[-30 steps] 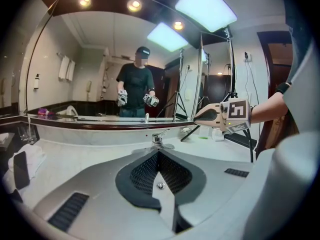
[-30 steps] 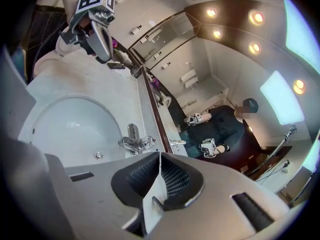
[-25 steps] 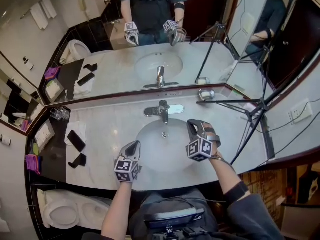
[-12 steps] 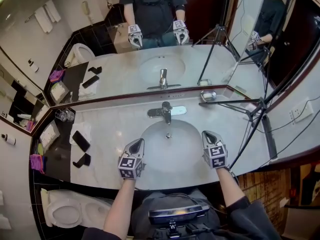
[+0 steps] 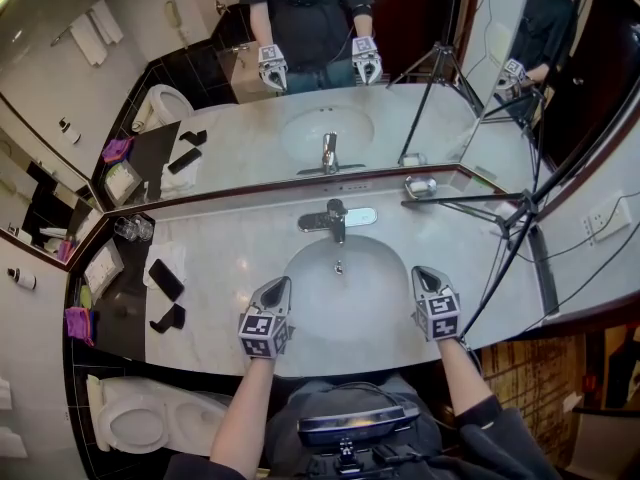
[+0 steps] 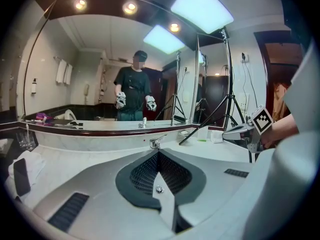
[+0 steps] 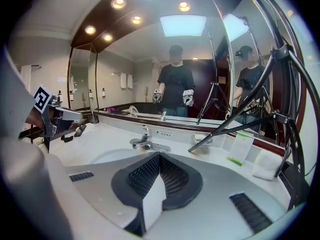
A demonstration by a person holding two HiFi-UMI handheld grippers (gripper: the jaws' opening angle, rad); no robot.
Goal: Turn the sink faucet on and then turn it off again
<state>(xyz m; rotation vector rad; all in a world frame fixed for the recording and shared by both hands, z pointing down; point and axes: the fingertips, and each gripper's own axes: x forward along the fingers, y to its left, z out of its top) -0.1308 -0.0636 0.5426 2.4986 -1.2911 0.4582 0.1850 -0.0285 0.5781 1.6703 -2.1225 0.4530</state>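
We hold both grippers over the near edge of the sink (image 5: 300, 313), one on each side of the bowl and well apart from the faucet (image 5: 335, 220). The faucet stands at the far rim of the sink, in the middle of the marble tabletop (image 5: 220, 258), just in front of the mirror (image 5: 330, 88).

The left gripper (image 5: 279, 286) has its jaws pressed together with nothing between them, and its own view shows the faucet far ahead. The right gripper (image 5: 420, 274) is closed the same way and is also empty, with the faucet ahead and a little to its left.

We see no stream of water below the spout, and the handle seems to lie low, so we judge the faucet to be off. Neither gripper is working it now, and from this moment alone we cannot tell whether the task is about to begin or is already finished.

If it is yet to begin, the next move calls for one gripper, likely the right, to reach across the bowl and get its tips under the handle to lift it. It must steer clear of the tripod leg (image 5: 470, 200) and the soap dish (image 5: 420, 186) on the far right.
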